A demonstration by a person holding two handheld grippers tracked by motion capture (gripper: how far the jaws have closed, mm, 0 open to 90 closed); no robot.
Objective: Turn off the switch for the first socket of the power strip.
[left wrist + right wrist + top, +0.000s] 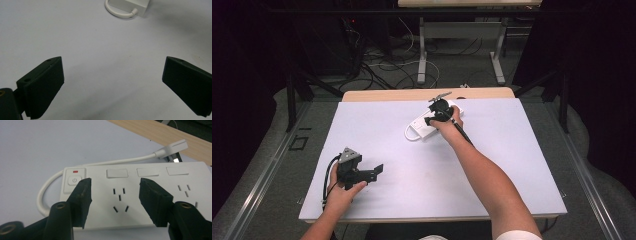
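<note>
A: Why is the right gripper (438, 116) placed so far across the table?

B: It reaches to the white plastic power strip (150, 195), which lies at the far middle of the pale grey table mat (412, 150), near the wooden table edge (422, 95). The jaws stand apart, one at each side of the first socket (120, 198), and nothing is clamped between them. It seems the person aims at the square power button (74, 180) or at this socket; which one, the pictures do not decide.

A: And the left gripper (371, 172)?

B: It rests low on the near left part of the mat, well apart from the strip. Its jaws are wide apart and hold nothing. Probably it only waits, so that it does not disturb the other hand.

A: How does the strip look?

B: It is a flat rectangular block with rows of sockets, each under a small white rocker switch (117, 173). A short red mark (75, 172) sits above the power button. The white cord (45, 192) leaves that end in a loop and runs behind the strip to a flat white plug (176, 147), which lies on the wood.
</note>
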